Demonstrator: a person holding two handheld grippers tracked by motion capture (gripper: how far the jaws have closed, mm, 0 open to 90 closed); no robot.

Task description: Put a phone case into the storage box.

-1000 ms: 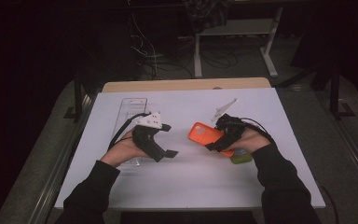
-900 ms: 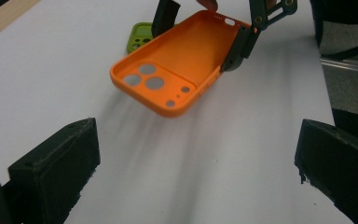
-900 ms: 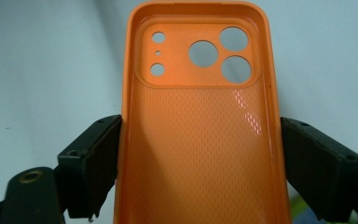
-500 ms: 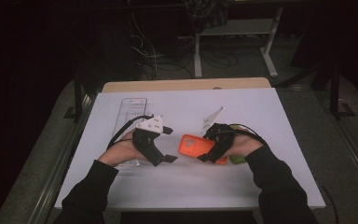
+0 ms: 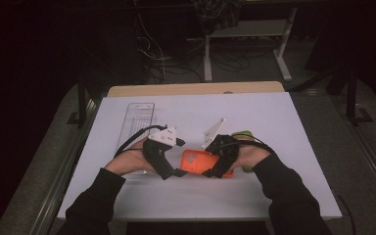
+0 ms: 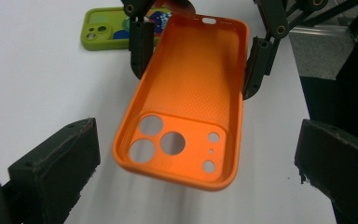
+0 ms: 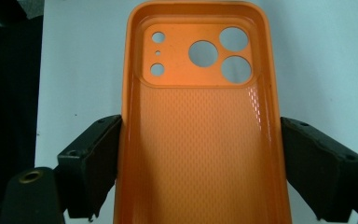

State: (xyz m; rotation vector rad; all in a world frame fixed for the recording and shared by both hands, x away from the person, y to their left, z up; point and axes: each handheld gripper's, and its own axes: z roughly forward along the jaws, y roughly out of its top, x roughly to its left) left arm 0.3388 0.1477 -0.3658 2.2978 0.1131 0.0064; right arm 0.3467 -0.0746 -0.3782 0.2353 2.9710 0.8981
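While clamping the orange phone case (image 7: 200,126) by its long sides in the right gripper (image 5: 215,164), presenting its camera-hole end above the white table (image 5: 274,122) toward the wide-open left gripper (image 6: 196,182), seemingly for handover.

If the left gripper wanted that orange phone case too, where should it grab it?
Best at the camera-hole end of the orange phone case, pinching across its two long side walls, coming straight in from that free end. The right gripper already clamps the far end, and the left gripper faces the free end with open jaws.
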